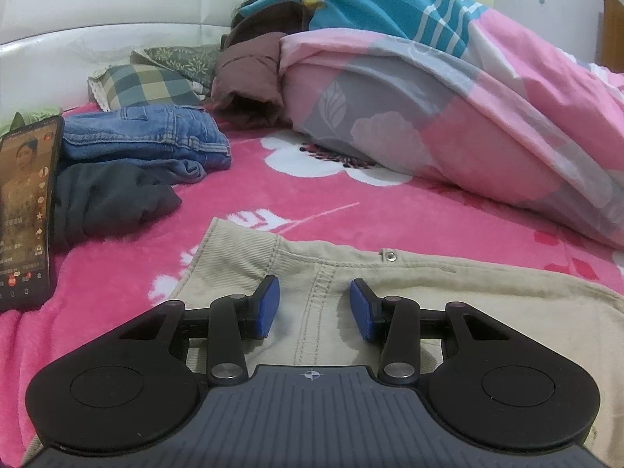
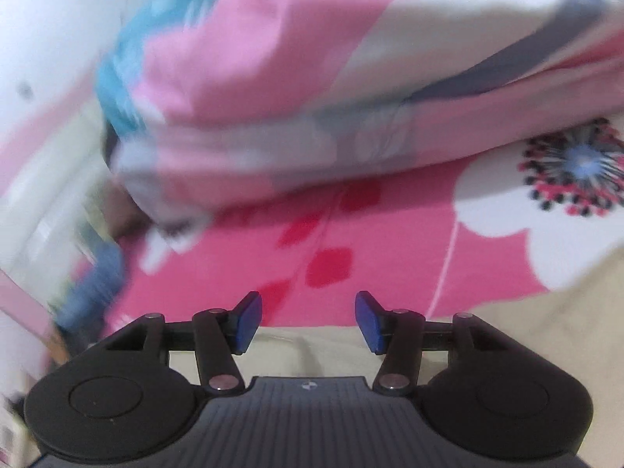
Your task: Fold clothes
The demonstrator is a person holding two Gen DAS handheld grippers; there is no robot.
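Beige corduroy trousers (image 1: pixel 448 304) lie flat on the pink flowered blanket (image 1: pixel 312 195), waistband with a metal button toward the far side. My left gripper (image 1: pixel 314 308) is open just over the fly seam, its blue pads (image 1: pixel 269 306) either side of the seam with nothing between them. In the blurred right wrist view, my right gripper (image 2: pixel 308 321) is open above the edge of the same beige cloth (image 2: pixel 546 319), with nothing held. Folded blue jeans (image 1: pixel 148 136) and a dark grey garment (image 1: pixel 113 199) lie at the left.
A phone (image 1: pixel 25 210) with a lit screen stands upright at the left edge. A bulky pink, grey and teal quilt (image 1: pixel 448 109) fills the right and back. A brown jacket (image 1: pixel 249 74) and checked pillows (image 1: pixel 144 85) sit by the white headboard (image 1: pixel 97 19).
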